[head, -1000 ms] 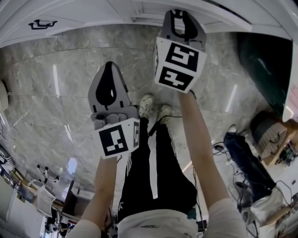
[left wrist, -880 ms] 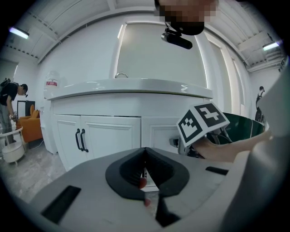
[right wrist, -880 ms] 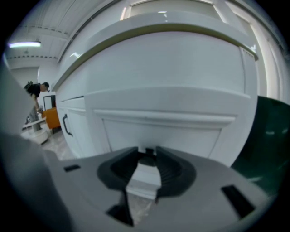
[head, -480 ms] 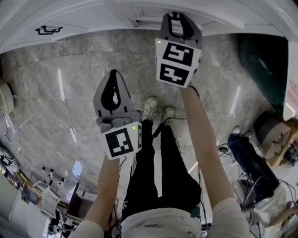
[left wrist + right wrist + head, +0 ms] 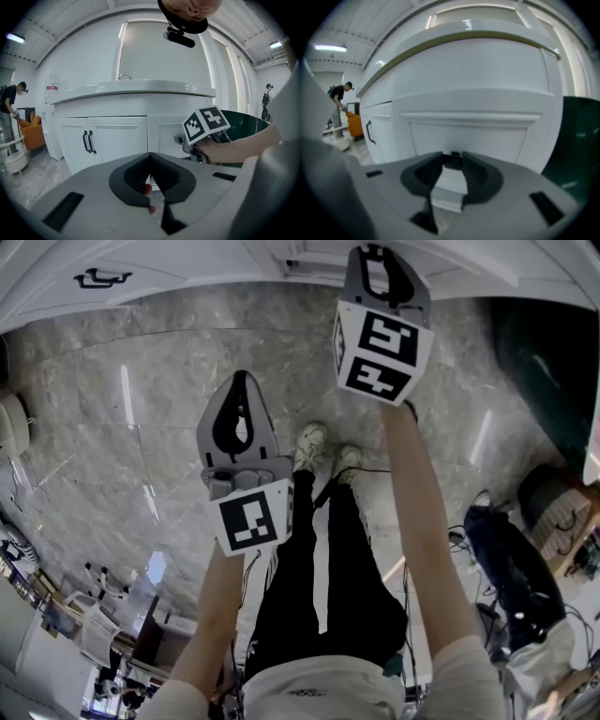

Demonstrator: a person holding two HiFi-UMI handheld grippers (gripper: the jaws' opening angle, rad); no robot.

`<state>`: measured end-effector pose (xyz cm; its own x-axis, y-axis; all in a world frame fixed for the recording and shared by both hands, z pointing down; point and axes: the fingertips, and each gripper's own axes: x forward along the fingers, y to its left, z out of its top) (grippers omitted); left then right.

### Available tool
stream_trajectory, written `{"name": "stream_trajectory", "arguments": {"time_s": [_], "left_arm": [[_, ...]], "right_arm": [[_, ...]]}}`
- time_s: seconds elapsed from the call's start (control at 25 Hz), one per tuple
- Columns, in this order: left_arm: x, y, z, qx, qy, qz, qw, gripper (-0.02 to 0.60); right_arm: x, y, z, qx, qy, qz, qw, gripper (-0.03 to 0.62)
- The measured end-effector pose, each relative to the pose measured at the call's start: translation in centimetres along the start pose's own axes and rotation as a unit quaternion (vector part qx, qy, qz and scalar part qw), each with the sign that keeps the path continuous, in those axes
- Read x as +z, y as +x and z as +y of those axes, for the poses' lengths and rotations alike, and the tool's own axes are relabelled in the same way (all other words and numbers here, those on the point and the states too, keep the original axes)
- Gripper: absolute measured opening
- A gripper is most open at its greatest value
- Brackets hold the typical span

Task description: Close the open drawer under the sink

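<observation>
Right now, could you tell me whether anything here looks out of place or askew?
The drawer front facing the right claw seems, in the head view, to stand slightly proud of the white sink cabinet, so it looks not fully shut. Nothing appears spilled or damaged.

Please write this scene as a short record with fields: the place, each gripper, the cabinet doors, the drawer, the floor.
place: white cabinet under a counter with a faucet
left gripper: jaws together, nothing between them, farther from the cabinet than the other gripper
right gripper: jaws apart, empty, close to a white panelled front
doors: two, shut, with black handles
drawer: cannot tell whether it stands open
floor: grey marble
</observation>
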<state>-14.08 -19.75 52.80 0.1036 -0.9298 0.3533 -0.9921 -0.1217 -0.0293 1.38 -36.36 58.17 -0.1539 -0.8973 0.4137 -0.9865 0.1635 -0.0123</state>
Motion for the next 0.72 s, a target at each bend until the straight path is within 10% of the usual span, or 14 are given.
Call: {"name": "stream_trajectory", "arguments": {"time_s": [0.32, 0.72], "left_arm": [[-2.3, -1.0, 1.2, 0.009, 0.001, 0.018, 0.9998, 0.02], [3.6, -3.3, 0.0, 0.006, 0.0, -0.029, 0.9996, 0.02]], "right_arm": [[-1.3, -2.3, -0.3, -0.004, 0.003, 0.003, 1.0, 0.127], [2.4, -7.6, -1.6, -0.027, 0.003, 0.001, 1.0, 0.043]]}}
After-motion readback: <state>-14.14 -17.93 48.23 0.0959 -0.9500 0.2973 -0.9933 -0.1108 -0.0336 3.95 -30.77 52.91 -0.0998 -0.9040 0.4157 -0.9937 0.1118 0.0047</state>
